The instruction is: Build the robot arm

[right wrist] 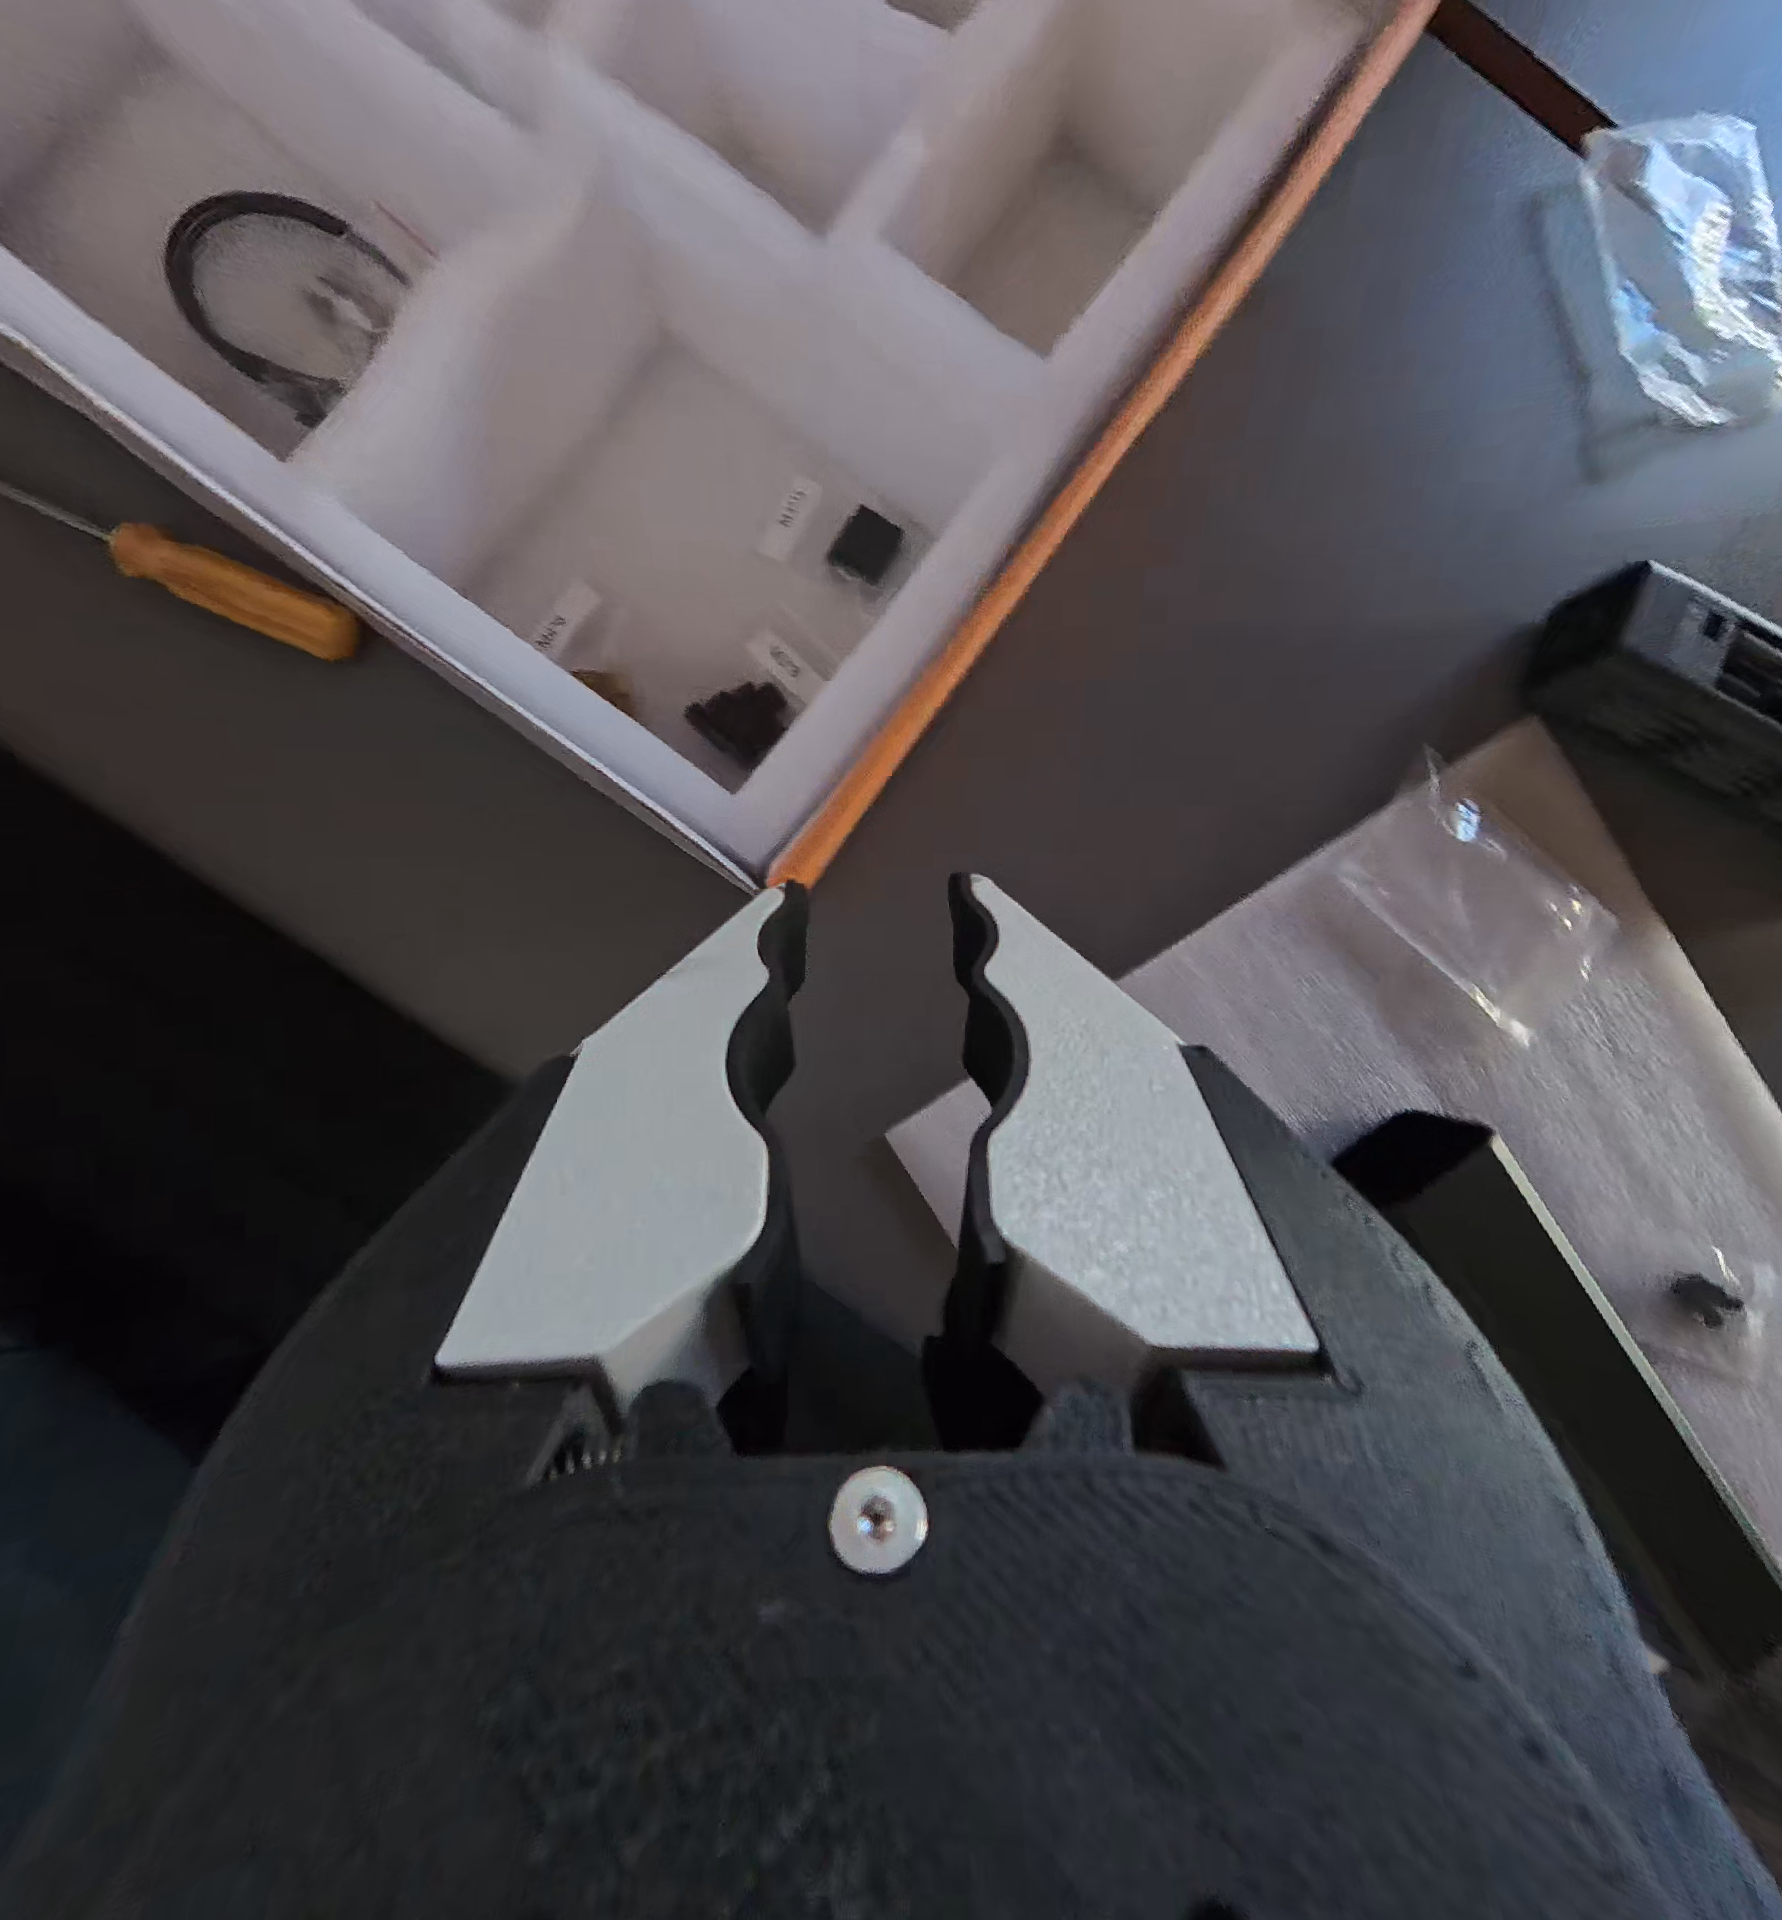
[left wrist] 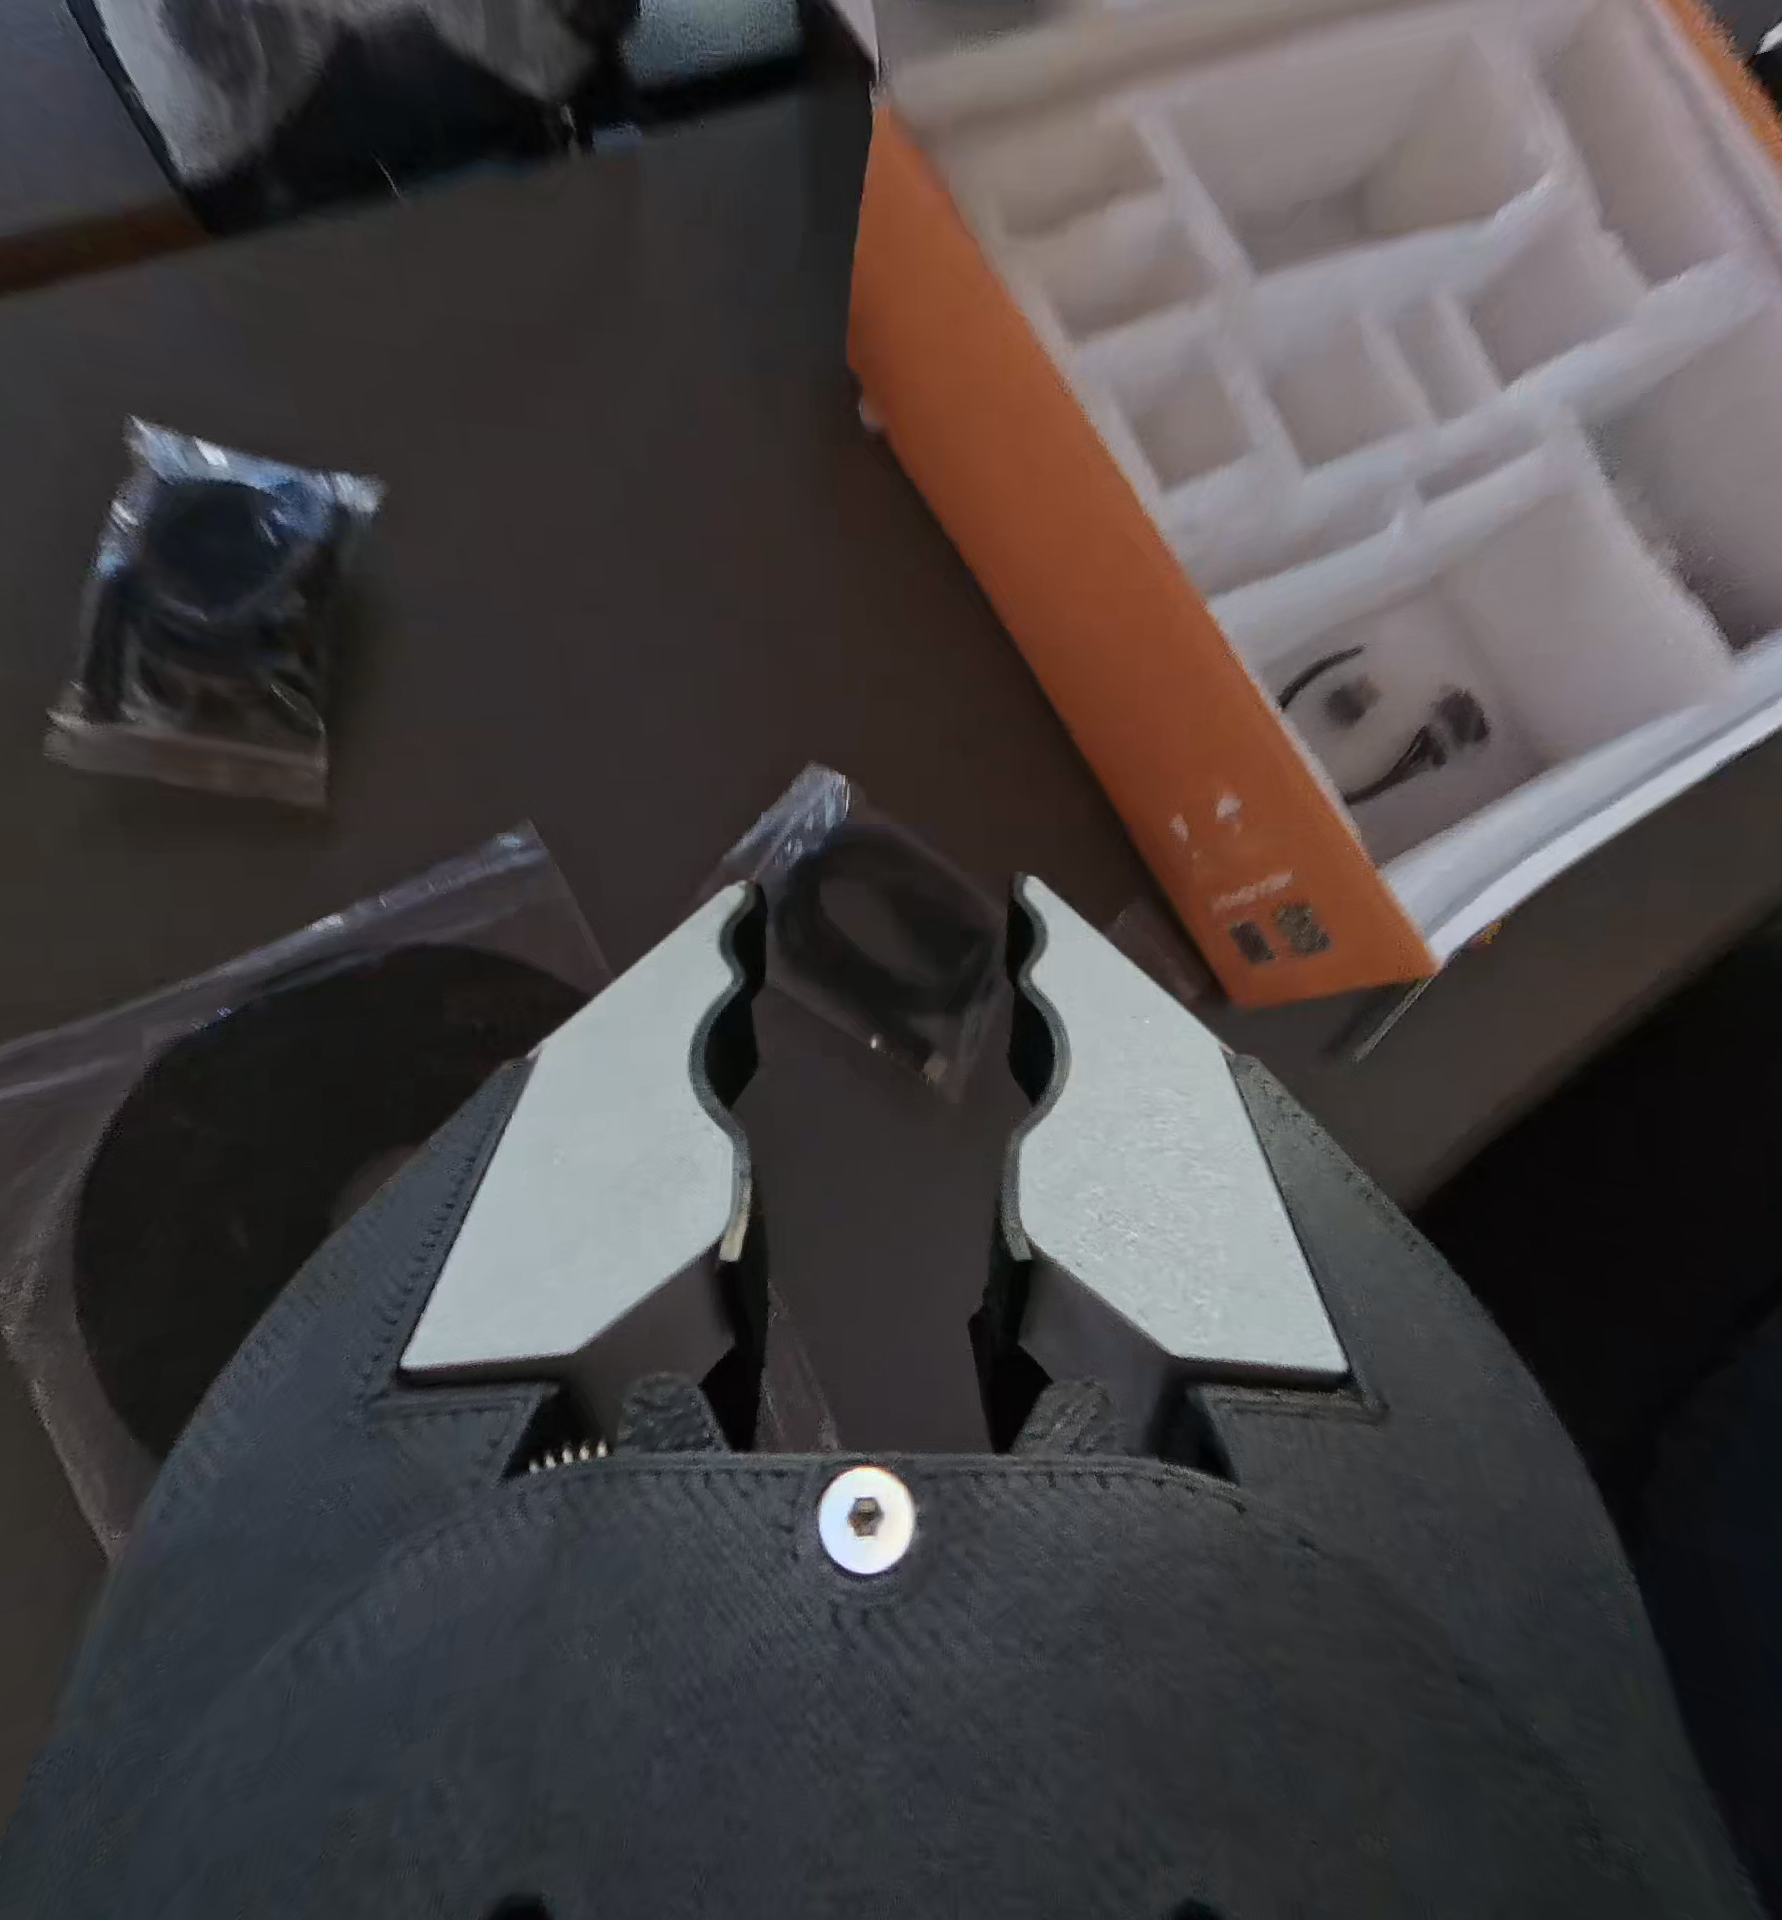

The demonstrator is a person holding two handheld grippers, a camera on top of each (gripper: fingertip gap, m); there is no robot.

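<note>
My left gripper (left wrist: 884,894) is open, with its jaws on either side of a small black ring-shaped part in a clear bag (left wrist: 882,966) above the dark table (left wrist: 606,468). I cannot tell whether the pads touch the part. My right gripper (right wrist: 879,894) is open with a narrower gap and holds nothing. Its left fingertip is close to the near corner of an orange box with white foam compartments (right wrist: 1022,582). The same box shows in the left wrist view (left wrist: 1074,582), to the right of the left gripper.
In the left wrist view there is a bagged black part (left wrist: 212,613) at far left and a bagged black disc (left wrist: 274,1174) beside the gripper. A coiled cable (right wrist: 263,301) and small black parts (right wrist: 736,717) lie in box compartments. Around the box are a wooden-handled screwdriver (right wrist: 232,592), a crumpled bag (right wrist: 1687,270), a black device (right wrist: 1697,707) and a black bar (right wrist: 1573,1382). My right fingertips sit around 50 cm from my left ones.
</note>
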